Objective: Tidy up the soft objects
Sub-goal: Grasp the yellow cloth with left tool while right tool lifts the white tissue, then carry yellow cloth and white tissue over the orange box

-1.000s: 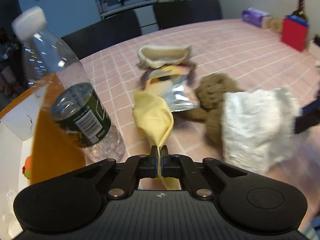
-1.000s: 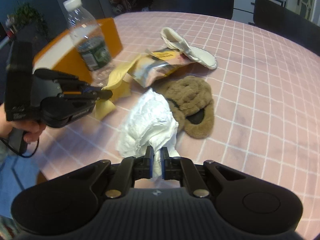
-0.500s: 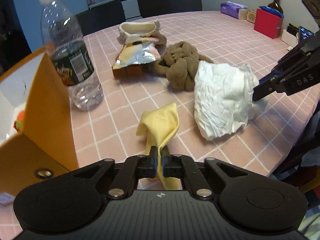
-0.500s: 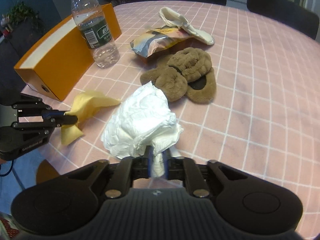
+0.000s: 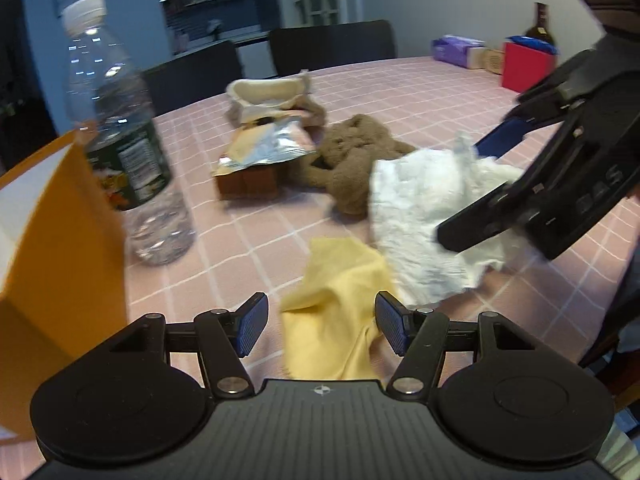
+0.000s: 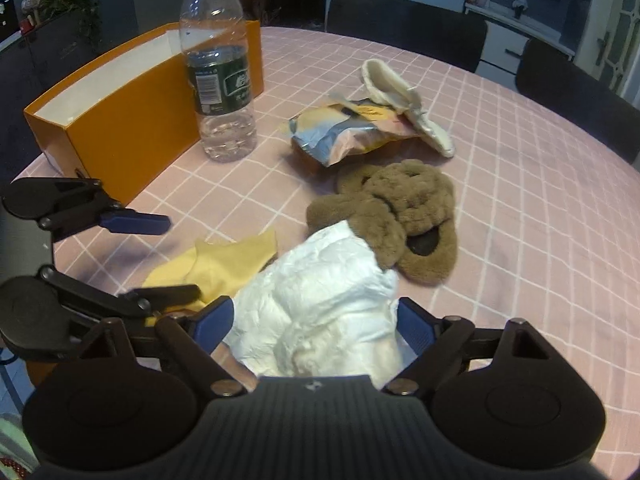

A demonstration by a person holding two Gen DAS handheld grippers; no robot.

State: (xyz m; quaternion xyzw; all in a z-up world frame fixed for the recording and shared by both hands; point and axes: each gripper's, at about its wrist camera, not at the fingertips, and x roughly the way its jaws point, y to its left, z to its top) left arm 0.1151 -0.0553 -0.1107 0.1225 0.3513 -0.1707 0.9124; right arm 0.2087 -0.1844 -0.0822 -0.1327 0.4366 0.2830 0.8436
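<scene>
A yellow cloth [image 5: 340,312] lies on the pink checked table between the open fingers of my left gripper [image 5: 320,330]; it also shows in the right wrist view [image 6: 224,264]. A crumpled white cloth [image 6: 320,312] lies between the open fingers of my right gripper [image 6: 316,324], and in the left wrist view [image 5: 424,216] it sits right of the yellow cloth. Brown fluffy slippers [image 6: 400,212] lie just beyond the white cloth. A cream slipper [image 6: 400,96] lies farther back.
An open orange box [image 6: 132,120] stands at the table's left edge. A water bottle [image 6: 218,68] stands beside it. A snack bag [image 6: 344,128] lies by the cream slipper. A red box [image 5: 526,66] and dark chairs [image 6: 404,24] are at the far side.
Both grippers have opened and let go: the yellow cloth and the white cloth now lie loose on the table close together near the front edge.
</scene>
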